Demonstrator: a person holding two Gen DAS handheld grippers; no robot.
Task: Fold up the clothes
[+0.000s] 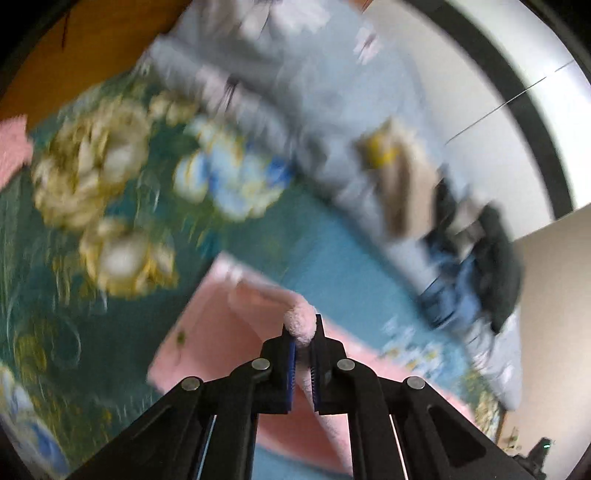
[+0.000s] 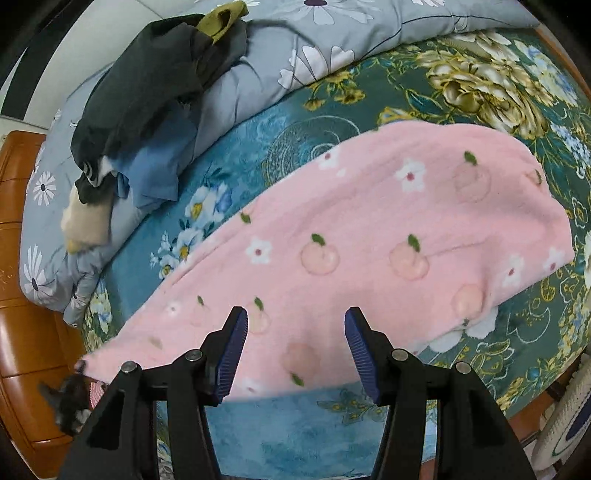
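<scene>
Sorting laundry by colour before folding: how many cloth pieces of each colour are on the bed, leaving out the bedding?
Pink: 1, the fleece garment
Dark grey or black: 1, the garment on the duvet
Blue: 1, the garment
Olive-yellow: 1, the piece
Beige: 1, the piece
Total: 5, though the pile may hide more.
</scene>
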